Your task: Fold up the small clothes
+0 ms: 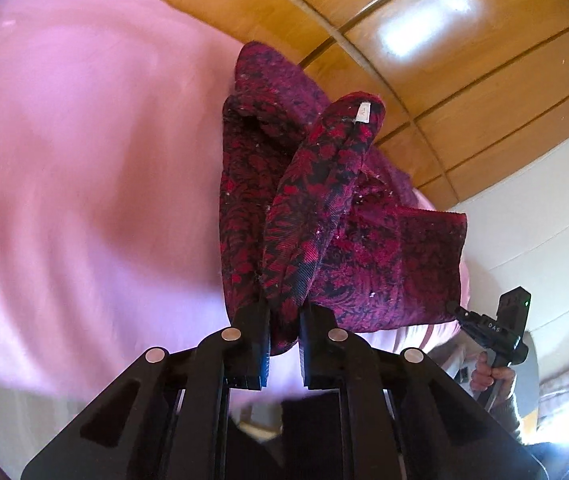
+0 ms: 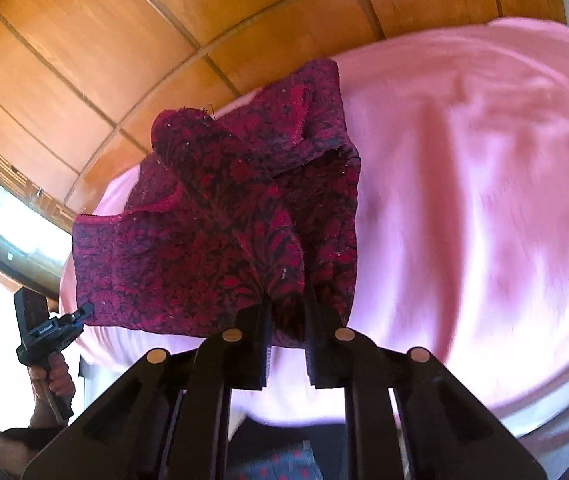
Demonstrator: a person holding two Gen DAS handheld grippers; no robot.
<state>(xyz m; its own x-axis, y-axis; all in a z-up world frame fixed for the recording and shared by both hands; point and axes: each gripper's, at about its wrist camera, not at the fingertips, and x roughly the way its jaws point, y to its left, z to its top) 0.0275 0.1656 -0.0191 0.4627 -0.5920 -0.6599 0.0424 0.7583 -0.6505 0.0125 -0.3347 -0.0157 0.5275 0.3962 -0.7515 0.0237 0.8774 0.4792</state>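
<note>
Garment: red-and-black patterned cloth, bunched, lifted partly off the pink sheet.
Left gripper: I see it clamped on a thick fold.
Right gripper: likewise clamped on the garment's edge.
Risk: I think layers may slip unevenly; blur hides how deeply the cloth sits.

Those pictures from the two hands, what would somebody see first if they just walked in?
First, the dark red flowery cloth, bunched up in the middle above a pink sheet. Both pairs of tongs, the left tongs and the right tongs, are pinching its near edge. Behind it all is a shiny orange tiled floor.
</note>
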